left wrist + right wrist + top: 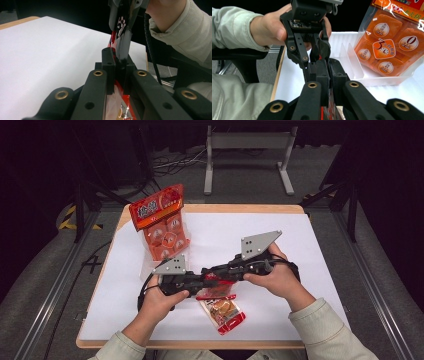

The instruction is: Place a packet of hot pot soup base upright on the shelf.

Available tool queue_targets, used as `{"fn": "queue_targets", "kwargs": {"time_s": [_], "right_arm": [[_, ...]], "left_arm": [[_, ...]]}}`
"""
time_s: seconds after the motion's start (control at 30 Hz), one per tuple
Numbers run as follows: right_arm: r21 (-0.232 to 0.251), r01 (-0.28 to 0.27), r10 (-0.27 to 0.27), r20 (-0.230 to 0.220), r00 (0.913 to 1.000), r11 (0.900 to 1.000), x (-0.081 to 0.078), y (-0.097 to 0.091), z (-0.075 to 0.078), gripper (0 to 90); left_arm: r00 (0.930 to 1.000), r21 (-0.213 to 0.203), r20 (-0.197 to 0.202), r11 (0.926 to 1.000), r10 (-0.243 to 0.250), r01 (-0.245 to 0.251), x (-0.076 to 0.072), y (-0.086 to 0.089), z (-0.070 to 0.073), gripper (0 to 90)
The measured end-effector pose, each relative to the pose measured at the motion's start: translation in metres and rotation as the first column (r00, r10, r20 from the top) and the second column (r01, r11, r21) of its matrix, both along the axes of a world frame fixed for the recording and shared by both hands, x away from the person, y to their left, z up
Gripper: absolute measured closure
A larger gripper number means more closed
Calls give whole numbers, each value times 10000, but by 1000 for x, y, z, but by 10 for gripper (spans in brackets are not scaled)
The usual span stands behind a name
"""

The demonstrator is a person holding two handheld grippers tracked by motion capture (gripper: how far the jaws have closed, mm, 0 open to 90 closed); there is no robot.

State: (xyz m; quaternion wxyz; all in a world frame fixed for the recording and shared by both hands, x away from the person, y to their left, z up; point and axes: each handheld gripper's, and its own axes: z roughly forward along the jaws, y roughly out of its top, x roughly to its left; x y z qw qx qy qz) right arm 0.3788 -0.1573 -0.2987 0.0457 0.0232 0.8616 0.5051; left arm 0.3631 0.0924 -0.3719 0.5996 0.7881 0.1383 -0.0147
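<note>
A small red snack packet (223,312) with a round brown picture hangs over the table's front edge, held by its top seam. My left gripper (210,279) and right gripper (227,275) meet nose to nose above it. In the left gripper view, my left gripper (117,63) is shut on the red wrapper (123,105), and the right gripper (122,27) comes in from above on the same seam. The right gripper view has my right gripper (327,68) shut on the wrapper (325,113), facing the left gripper (318,53).
A tall orange pack (162,222) of several round pieces leans at the table's back left, standing in a white divided tray (367,78). White paper (300,250) covers the wooden table. A metal frame (247,150) stands on the floor beyond the far edge.
</note>
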Motion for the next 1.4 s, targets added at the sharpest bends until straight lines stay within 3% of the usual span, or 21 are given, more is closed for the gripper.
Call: {"fn": "queue_targets", "kwargs": {"time_s": [0.17, 0.23, 0.3, 0.4, 0.5, 0.57, 0.63, 0.73, 1.07, 1.13, 1.27, 1.4], "right_arm": [[370, 171, -171, -11, 9999, 9992, 0, -4, 3, 773], [842, 412, -393, -236, 9989, 9956, 0, -10, 5, 656], [1248, 712, -717, -7, 9974, 9896, -2, -17, 6, 567], [1426, 932, -956, 96, 9954, 9854, -3, -24, 7, 536], [1803, 1293, -1365, 279, 9903, 9751, -3, -37, 8, 489], [2077, 1541, -1632, 273, 9862, 9660, -4, -48, 8, 487], [2159, 1608, -1700, 248, 9851, 9631, -5, -52, 8, 488], [2603, 1868, -1953, 69, 9807, 9473, -10, -73, 6, 507], [3134, 2610, -2579, -519, 9648, 9131, -18, -115, -10, 525], [3124, 2707, -2617, -713, 9625, 9105, -18, -119, -15, 526], [2669, 2919, -2821, -751, 9564, 9185, -18, -124, -24, 523], [2647, 3144, -3003, -934, 9493, 9116, -19, -132, -33, 523]], "left_arm": [[10000, -8, 76, 10000, 5, -5, 0, 1, 1, 878], [9999, -75, 136, 10000, 20, -19, 1, 4, 2, 881], [9999, -100, 88, 9999, 88, -87, 2, 6, 3, 883], [9998, -157, 109, 9998, 152, -150, 4, 11, 6, 884], [9997, -327, 177, 9993, 160, -155, 6, 15, 7, 885], [9995, -372, 276, 9992, 174, -164, 8, 19, 9, 885], [9993, -480, 319, 9987, 174, -159, 10, 23, 12, 886], [9990, -723, 427, 9974, 99, -68, 14, 31, 17, 886], [9986, -974, 482, 9951, 214, -166, 31, 52, 34, 886], [9976, -969, 571, 9947, 396, -340, 35, 57, 37, 886], [9943, -807, 653, 9936, 844, -790, 41, 65, 38, 886], [9915, -963, 639, 9896, 1136, -1071, 46, 76, 38, 886]]}}
